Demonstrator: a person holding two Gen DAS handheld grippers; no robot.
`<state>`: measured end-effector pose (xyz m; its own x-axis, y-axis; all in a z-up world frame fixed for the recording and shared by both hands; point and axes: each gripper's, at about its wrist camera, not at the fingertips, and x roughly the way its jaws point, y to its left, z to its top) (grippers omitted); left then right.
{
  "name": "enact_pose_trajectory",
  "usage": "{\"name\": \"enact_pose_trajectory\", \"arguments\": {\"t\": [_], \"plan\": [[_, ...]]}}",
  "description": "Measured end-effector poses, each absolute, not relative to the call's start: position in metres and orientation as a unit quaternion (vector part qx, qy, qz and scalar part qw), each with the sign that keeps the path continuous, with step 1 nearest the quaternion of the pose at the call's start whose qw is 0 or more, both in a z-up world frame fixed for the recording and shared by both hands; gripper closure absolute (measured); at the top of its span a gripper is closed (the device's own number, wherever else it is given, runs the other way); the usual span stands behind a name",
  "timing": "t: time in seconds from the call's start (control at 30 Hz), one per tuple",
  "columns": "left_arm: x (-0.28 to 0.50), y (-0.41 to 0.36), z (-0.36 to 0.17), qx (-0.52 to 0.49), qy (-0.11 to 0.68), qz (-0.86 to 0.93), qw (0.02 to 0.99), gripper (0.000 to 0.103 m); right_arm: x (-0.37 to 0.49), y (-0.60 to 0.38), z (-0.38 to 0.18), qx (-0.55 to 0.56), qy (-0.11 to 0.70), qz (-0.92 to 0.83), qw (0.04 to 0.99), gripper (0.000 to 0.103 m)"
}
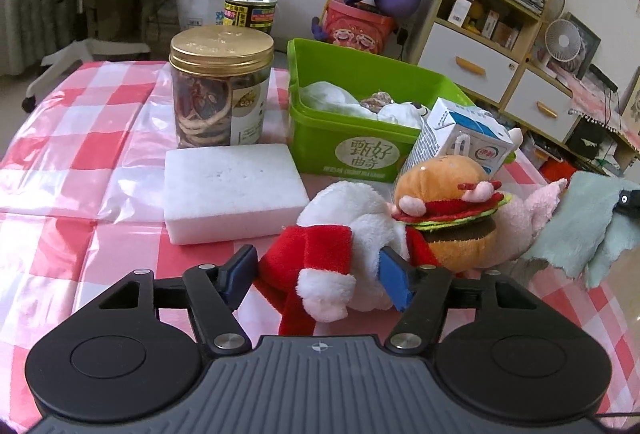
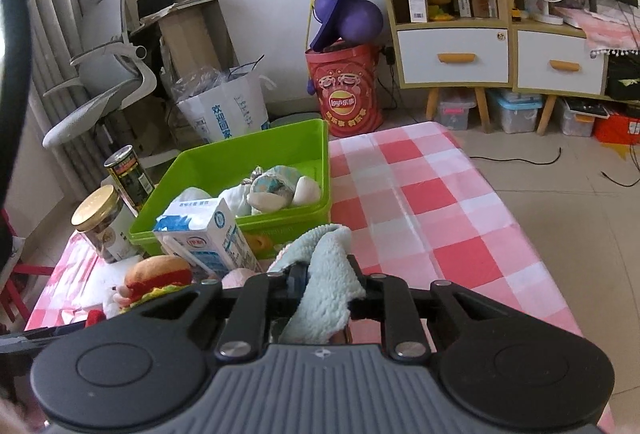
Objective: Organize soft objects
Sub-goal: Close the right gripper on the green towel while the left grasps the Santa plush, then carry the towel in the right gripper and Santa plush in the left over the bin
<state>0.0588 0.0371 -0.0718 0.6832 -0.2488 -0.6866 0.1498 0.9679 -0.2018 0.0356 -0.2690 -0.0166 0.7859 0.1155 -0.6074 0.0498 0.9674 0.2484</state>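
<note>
here, right gripper (image 2: 320, 290) clamped on soft, light mint cloth (image 2: 320, 274), limp below the pinch. left gripper (image 1: 316, 282) spread around santa plush (image 1: 340, 234) on the table (image 1: 80, 193); best squeezed mid-body. only right view shows green bin (image 2: 240, 157) contents fully; only left shows sponge block (image 1: 232, 189).

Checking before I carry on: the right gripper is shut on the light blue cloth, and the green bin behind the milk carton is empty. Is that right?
The green bin is not empty: the right wrist view shows white and patterned soft items lying in it. The rest holds: the right gripper is shut on the light blue cloth, with the milk carton in front of the bin.
</note>
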Motion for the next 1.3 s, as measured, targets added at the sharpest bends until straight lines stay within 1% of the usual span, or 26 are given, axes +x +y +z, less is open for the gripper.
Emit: {"name": "enact_pose_trajectory", "arguments": {"t": [0.17, 0.5, 0.77, 1.1, 1.3], "plan": [[0.058, 0.041, -0.065, -0.067, 0.389, -0.113, 0.912, 0.041, 0.035, -0.275, -0.012, 0.143, 0.322, 0.018, 0.936, 0.095], [0.058, 0.064, -0.052, -0.090, 0.407, -0.102, 0.903, 0.041, 0.031, -0.289, 0.001, 0.192, 0.310, 0.018, 0.931, 0.095], [0.055, 0.089, -0.037, -0.132, 0.408, -0.092, 0.899, 0.041, 0.029, -0.294, 0.011, 0.216, 0.294, 0.020, 0.931, 0.095], [0.050, 0.102, -0.014, -0.158, 0.378, -0.080, 0.909, 0.041, 0.029, -0.304, 0.022, 0.263, 0.264, 0.012, 0.928, 0.095], [0.058, 0.095, 0.014, -0.150, 0.352, -0.058, 0.922, 0.041, 0.037, -0.303, 0.036, 0.283, 0.234, 0.006, 0.930, 0.095]]}}
